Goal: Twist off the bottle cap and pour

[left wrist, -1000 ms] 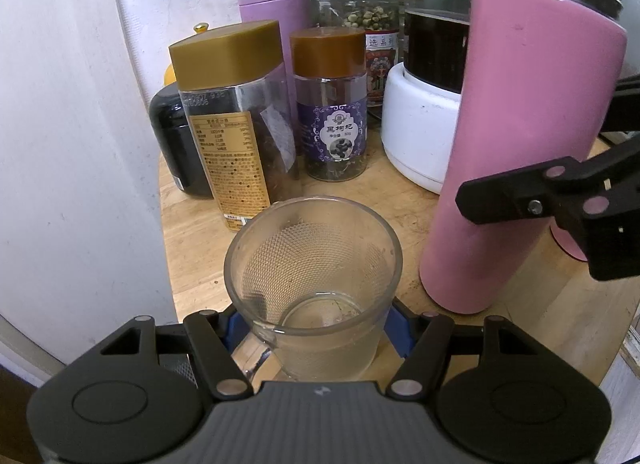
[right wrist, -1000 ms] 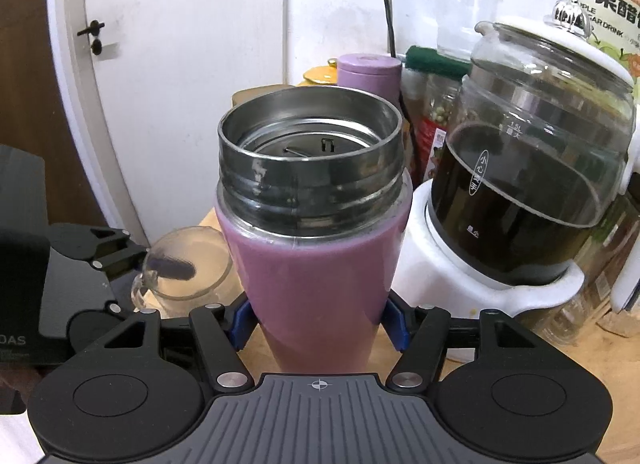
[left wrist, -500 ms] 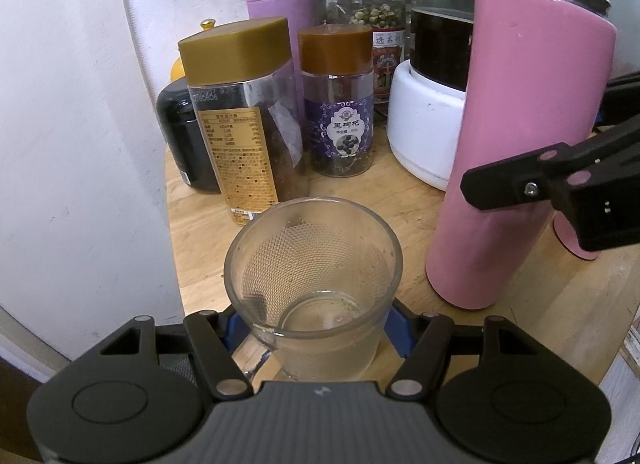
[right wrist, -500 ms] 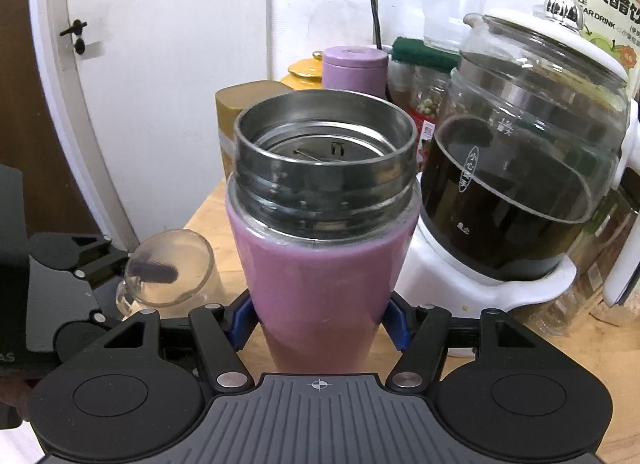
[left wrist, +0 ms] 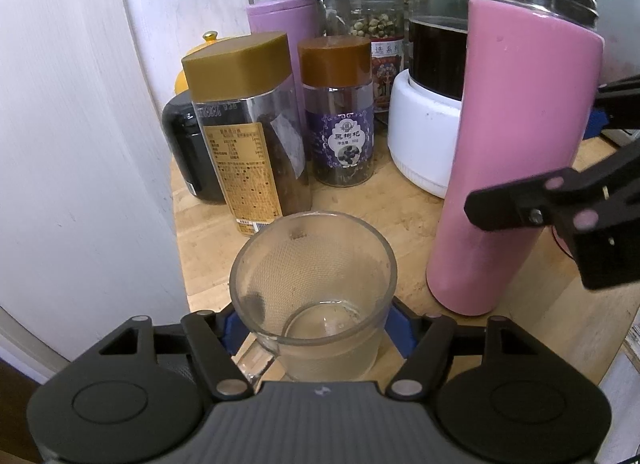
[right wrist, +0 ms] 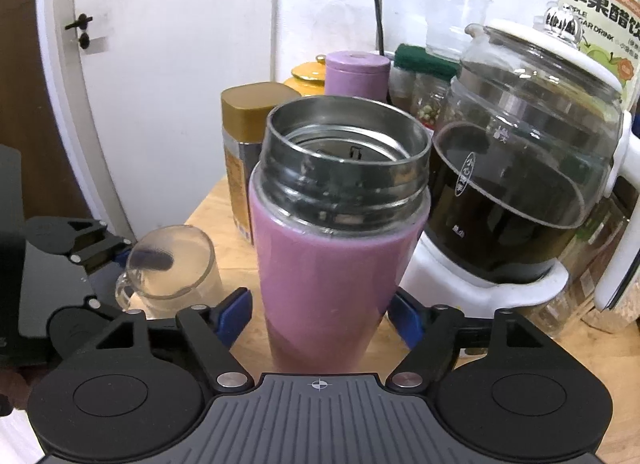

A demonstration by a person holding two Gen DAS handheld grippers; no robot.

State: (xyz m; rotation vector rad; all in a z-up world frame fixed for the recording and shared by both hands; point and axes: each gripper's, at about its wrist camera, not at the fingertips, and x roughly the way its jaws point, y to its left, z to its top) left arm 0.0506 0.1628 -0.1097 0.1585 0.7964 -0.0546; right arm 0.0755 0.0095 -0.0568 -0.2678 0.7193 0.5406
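A pink bottle (right wrist: 324, 268) with an open steel threaded mouth, no cap on it, stands tilted slightly left in my right gripper (right wrist: 320, 316), which is shut on its lower body. It also shows in the left wrist view (left wrist: 516, 152), standing on the wooden table. My left gripper (left wrist: 316, 328) is shut on a clear glass mug (left wrist: 316, 296) holding a little pale liquid. The mug also shows in the right wrist view (right wrist: 172, 264), left of the bottle. A pink object (left wrist: 560, 240) sits behind the right gripper, mostly hidden.
On the wooden table (left wrist: 400, 216) stand a gold-capped jar (left wrist: 248, 136), a brown-capped jar (left wrist: 340, 116), a black jar (left wrist: 188, 156), a purple tin (left wrist: 284, 16) and a glass kettle of dark tea (right wrist: 520, 184). A white wall (left wrist: 80, 144) is at left.
The pink bottle has risen a little and leaned slightly left toward the mug. The left gripper and mug have drawn back a little.
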